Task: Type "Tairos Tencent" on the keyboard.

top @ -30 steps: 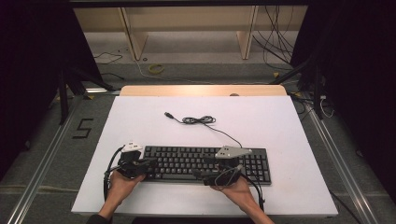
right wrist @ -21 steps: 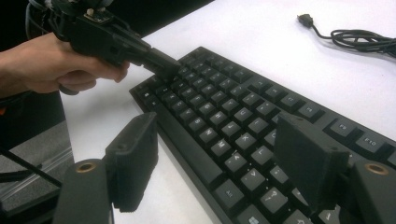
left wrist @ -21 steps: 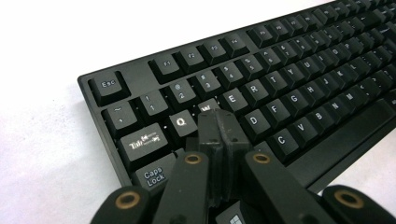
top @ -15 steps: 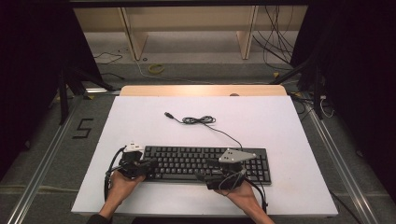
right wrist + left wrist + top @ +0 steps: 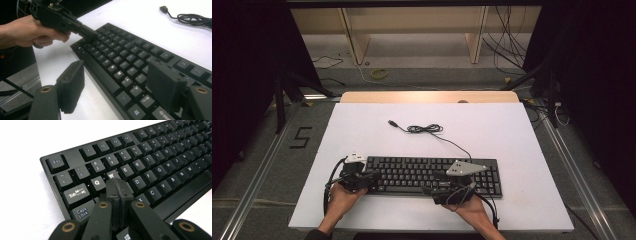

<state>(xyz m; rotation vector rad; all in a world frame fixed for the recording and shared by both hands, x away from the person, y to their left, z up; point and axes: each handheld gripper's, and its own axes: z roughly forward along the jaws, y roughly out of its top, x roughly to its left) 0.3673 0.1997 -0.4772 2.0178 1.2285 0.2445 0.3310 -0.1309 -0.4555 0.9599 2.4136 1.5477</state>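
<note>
The left tool [image 5: 117, 185], pressed together into one tip, is set on the keyboard [image 5: 432, 172] at nine o'clock for key-pressing, while the right tool [image 5: 117, 85] is kept spread over the near edge.

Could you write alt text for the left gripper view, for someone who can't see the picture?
A hand-held gripper, its two black jaws pressed shut together, points its tip down at the left end of a black keyboard, over the keys just below W. The keyboard lies on a white table.
</note>
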